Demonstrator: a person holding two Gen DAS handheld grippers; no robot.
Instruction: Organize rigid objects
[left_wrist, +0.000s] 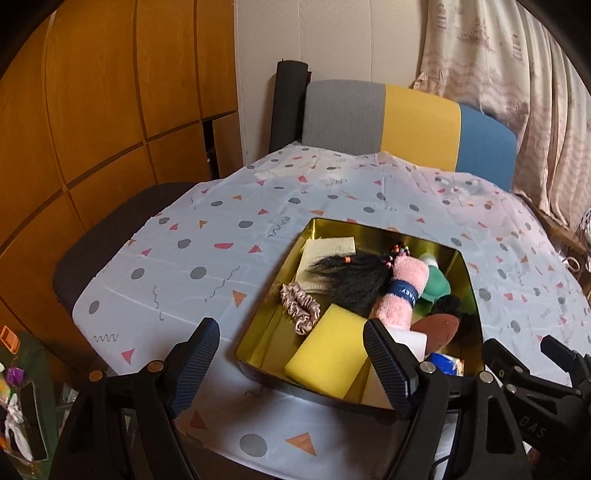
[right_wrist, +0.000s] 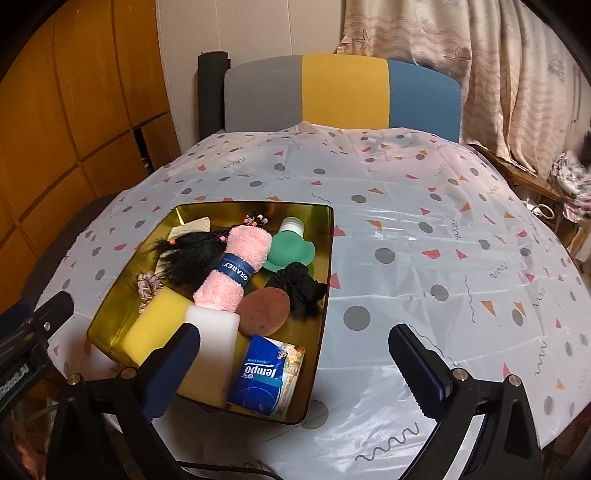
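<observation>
Gold tin tray (right_wrist: 328, 236) sits on my worktop, on the patterned tablecloth (right_wrist: 424, 229), toward nine o'clock of centre in the right wrist view. Packed inside it: a rolled pink towel (right_wrist: 236, 266) with a navy band lies across the middle, black hair extensions (right_wrist: 188, 258) at its ten o'clock, a green silicone bottle (right_wrist: 290, 247) at its two o'clock, a black scrunchie (right_wrist: 301, 284) just below that bottle. A brown oval sponge (right_wrist: 264, 308) touches the towel's near end, beside a white foam block (right_wrist: 212, 325) and a yellow sponge (right_wrist: 155, 332). A blue Tempo tissue pack (right_wrist: 266, 376) lies at the tray's six o'clock corner. A pink scrunchie (left_wrist: 300, 308) rests against the yellow sponge.

My right jaws (right_wrist: 295, 362) stand wide apart, gripping nothing; the tissue pack lies below the gap, untouched. My left jaws (left_wrist: 291, 365) are also spread and empty, over the tray's near edge. A grey, yellow and blue chair back (left_wrist: 406, 125) stands at twelve o'clock.
</observation>
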